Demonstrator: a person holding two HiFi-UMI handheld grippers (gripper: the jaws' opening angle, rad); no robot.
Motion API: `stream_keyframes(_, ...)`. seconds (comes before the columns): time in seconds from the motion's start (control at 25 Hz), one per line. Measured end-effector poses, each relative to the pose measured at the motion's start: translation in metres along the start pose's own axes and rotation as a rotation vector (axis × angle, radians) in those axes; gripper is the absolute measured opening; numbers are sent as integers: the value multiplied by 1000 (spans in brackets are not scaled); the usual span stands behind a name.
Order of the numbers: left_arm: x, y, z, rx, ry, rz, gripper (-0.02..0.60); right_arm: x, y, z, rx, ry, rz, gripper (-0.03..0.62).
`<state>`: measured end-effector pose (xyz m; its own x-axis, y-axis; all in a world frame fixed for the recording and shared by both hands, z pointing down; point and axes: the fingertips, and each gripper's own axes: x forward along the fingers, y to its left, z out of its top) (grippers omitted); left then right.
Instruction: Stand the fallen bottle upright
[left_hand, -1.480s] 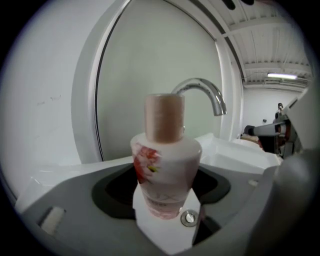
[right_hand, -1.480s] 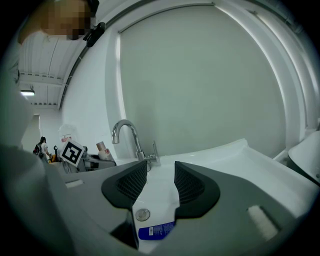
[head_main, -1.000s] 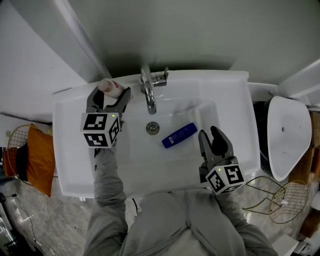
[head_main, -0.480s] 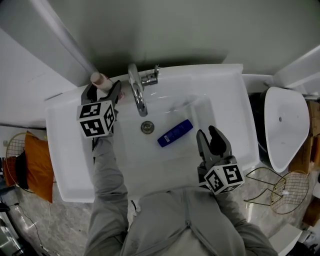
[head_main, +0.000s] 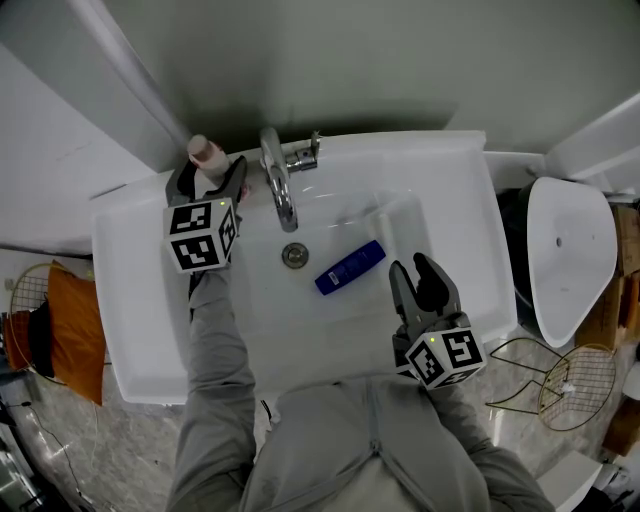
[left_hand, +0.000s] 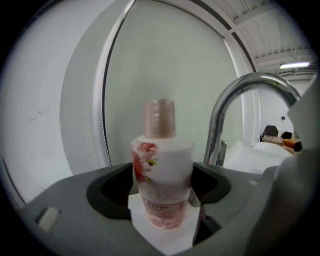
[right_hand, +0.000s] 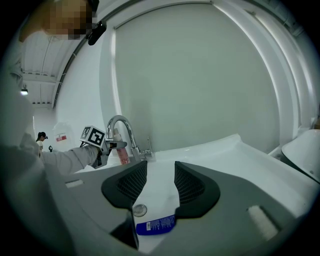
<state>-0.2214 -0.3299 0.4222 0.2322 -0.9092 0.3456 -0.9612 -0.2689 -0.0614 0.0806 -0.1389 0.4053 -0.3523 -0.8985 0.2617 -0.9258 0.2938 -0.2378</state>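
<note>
A pink-capped bottle with a flower label (head_main: 207, 152) stands upright on the back left ledge of the white sink (head_main: 455, 185). My left gripper (head_main: 208, 175) is shut on its body; in the left gripper view the bottle (left_hand: 162, 170) fills the gap between the jaws. A blue bottle (head_main: 350, 267) lies on its side in the basin, right of the drain (head_main: 294, 255). My right gripper (head_main: 412, 270) hovers just right of and nearer than it, shut and empty. In the right gripper view the blue bottle (right_hand: 156, 225) lies below the jaws.
The chrome faucet (head_main: 280, 190) arches over the basin just right of the left gripper. A white toilet (head_main: 565, 270) stands right of the sink. Wire baskets (head_main: 560, 385) sit on the floor at the right, and an orange item (head_main: 70, 320) at the left.
My left gripper has carried the pink bottle toward the sink's back left corner and brought it more upright. The right gripper and the blue bottle have stayed where they were.
</note>
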Motion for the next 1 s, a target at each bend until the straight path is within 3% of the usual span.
stream_keyframes(0.4,-28,-13,-13,17,14,-18,393,-9,6,6,-11,-27,0,160)
stream_keyframes(0.72,-58,-53,-52,47,76,-86,394,-17,0,2,0,-23,-20,160)
stream_keyframes(0.84,-68,-79,-68,52,100,-147,394,-11,-5,-21,64,67,-11,160)
stream_keyframes(1.0,-88,-101,-79,40,98,-202,394,12,-14,-75,218,283,-11,161)
